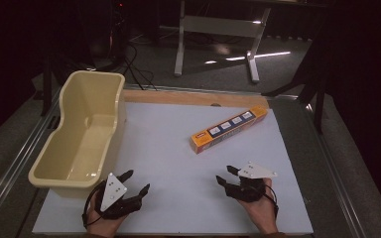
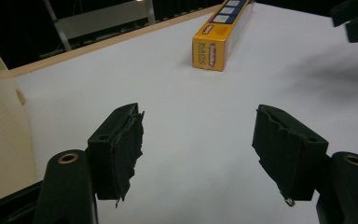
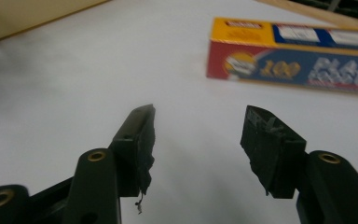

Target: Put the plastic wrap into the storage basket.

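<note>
- The long orange-and-blue cardboard box [image 1: 229,129] lay slantwise on the white bench [image 1: 168,148], clear of the cream plastic tub [image 1: 82,131], leaving room for a grasp.
- The left claw [image 1: 135,182] and right claw [image 1: 226,175] both gaped, empty, near the bench's front edge.

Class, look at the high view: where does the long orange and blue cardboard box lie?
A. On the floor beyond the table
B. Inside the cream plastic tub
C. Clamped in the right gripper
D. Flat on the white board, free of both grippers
D: the long orange and blue cardboard box lies flat on the white board, apart from the left gripper and right gripper, whose jaws stand open and empty.
</note>
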Motion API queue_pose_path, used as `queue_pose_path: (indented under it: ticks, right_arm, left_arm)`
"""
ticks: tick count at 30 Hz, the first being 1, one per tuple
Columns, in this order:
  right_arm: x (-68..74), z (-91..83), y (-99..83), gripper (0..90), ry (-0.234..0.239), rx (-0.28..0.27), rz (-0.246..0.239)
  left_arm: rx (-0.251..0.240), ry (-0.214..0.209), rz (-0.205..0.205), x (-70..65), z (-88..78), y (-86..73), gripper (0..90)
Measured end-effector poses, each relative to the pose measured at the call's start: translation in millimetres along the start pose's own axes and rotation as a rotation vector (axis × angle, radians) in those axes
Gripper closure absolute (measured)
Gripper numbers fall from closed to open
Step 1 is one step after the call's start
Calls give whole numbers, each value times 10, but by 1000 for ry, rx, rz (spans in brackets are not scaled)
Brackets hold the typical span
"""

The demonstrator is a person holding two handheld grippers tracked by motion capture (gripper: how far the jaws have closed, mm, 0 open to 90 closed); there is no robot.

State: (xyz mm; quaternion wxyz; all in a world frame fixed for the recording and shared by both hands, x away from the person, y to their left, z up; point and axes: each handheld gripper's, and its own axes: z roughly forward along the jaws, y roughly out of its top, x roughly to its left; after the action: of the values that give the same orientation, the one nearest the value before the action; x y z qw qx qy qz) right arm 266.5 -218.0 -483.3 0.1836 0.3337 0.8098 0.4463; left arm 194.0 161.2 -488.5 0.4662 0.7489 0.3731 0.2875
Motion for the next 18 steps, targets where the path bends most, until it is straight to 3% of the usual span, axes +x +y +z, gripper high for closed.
queue_pose_path:
  ticks: [5,8,13,18]
  right_arm:
    - [93,182,219,515,25,-1,-24]
    - [115,309,331,625,28,12,-38]
    - [87,539,488,804,38,12,-38]
    - [8,775,607,865,16,21,-20]
  left_arm:
    - [-5,1,1,-5,-5,-1,324]
    - [-15,-5,1,-4,-20,-1,327]
    - [-18,-6,2,-7,-21,-1,325]
    - [-19,-7,2,-13,-20,-2,325]
